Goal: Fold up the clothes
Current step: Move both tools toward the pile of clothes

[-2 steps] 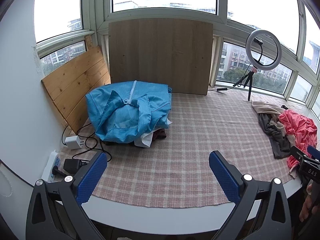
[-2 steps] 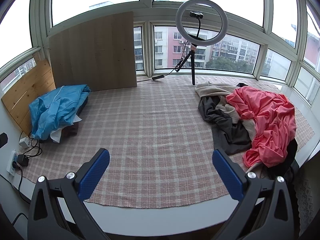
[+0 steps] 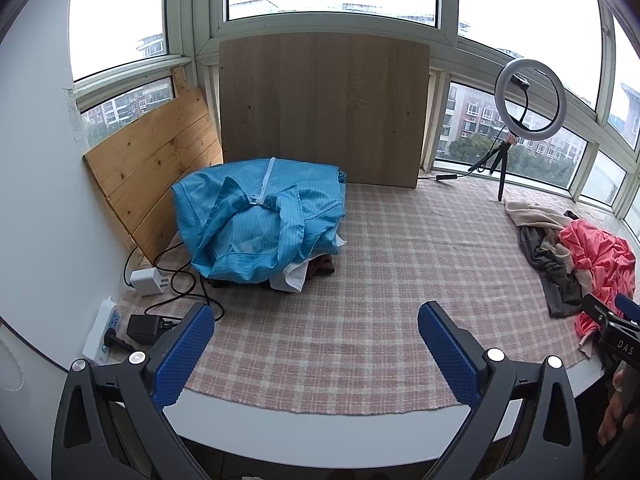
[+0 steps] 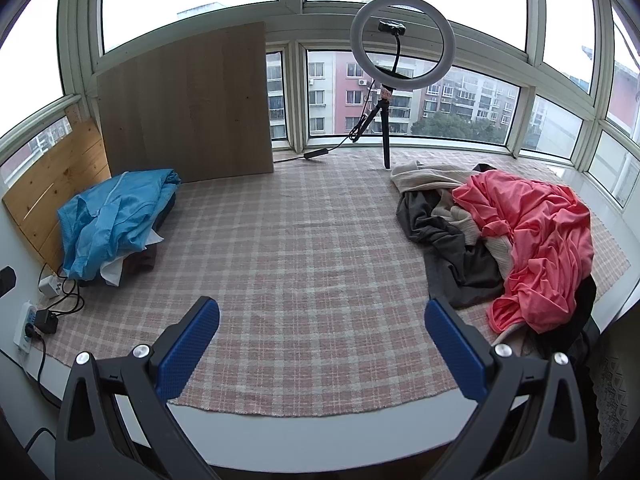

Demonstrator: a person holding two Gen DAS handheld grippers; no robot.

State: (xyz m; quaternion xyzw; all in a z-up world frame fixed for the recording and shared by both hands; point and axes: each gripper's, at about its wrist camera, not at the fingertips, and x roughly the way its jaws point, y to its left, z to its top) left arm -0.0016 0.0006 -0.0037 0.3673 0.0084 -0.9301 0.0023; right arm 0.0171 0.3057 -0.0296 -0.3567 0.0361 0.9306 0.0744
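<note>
A folded blue jacket [image 3: 260,220] tops a stack of folded clothes at the back left of the plaid mat [image 3: 380,280]; it also shows in the right wrist view [image 4: 112,220]. A loose pile lies at the right: a coral pink garment [image 4: 536,236], a dark grey one [image 4: 448,252] and a cream one [image 4: 428,176]; the pile shows in the left wrist view [image 3: 592,256]. My left gripper [image 3: 316,348] is open and empty over the mat's front edge. My right gripper [image 4: 324,344] is open and empty, just left of the pile.
A ring light on a tripod [image 4: 400,40] stands at the back by the windows. A large wooden board [image 3: 324,108] and a pine panel [image 3: 152,160] lean at the back left. A power strip, chargers and cables [image 3: 140,312] lie at the mat's left edge.
</note>
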